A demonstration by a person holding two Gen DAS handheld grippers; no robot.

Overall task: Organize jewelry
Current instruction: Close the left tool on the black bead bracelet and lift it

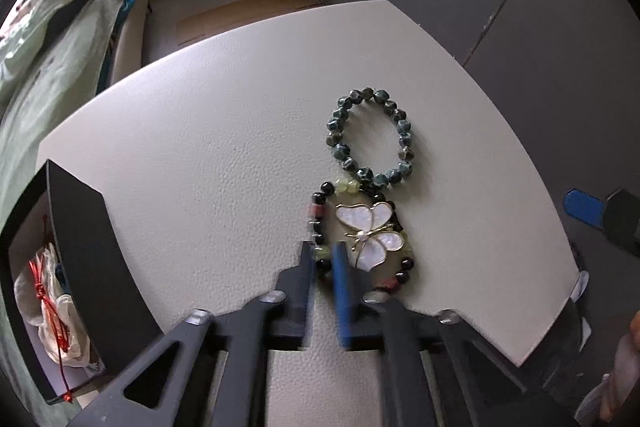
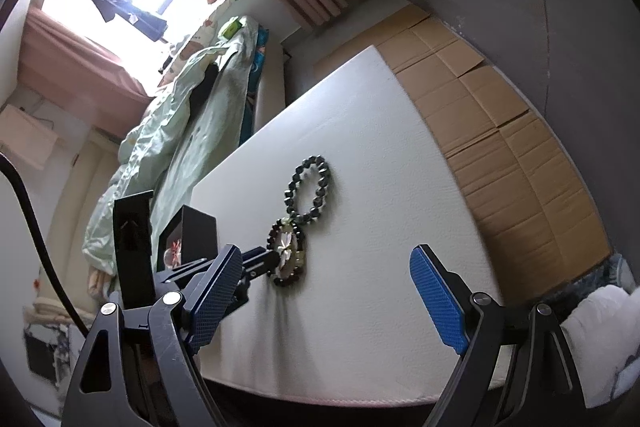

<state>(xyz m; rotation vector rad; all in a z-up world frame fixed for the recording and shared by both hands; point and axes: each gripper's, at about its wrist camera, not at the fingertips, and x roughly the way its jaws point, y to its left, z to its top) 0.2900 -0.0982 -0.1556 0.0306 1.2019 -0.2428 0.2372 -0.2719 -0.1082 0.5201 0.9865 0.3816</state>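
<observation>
Directly ahead of the left hand-held gripper (image 1: 323,255), nearly closed, the mixed-bead bracelet (image 1: 320,227) is straddled at its near edge; whether it is pinched cannot be told. Its length runs away towards the green bracelet (image 1: 370,139). The right hand-held gripper (image 2: 328,291) is held wide open and empty, farther off.

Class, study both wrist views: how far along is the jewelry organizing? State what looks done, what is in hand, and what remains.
Done: the black box at the table edge already holds a red-corded item. In hand: the left gripper has its jaws closed on the multicolored bead bracelet beneath the butterfly piece. Left: the green bead bracelet lies untouched; the right gripper waits open.
</observation>
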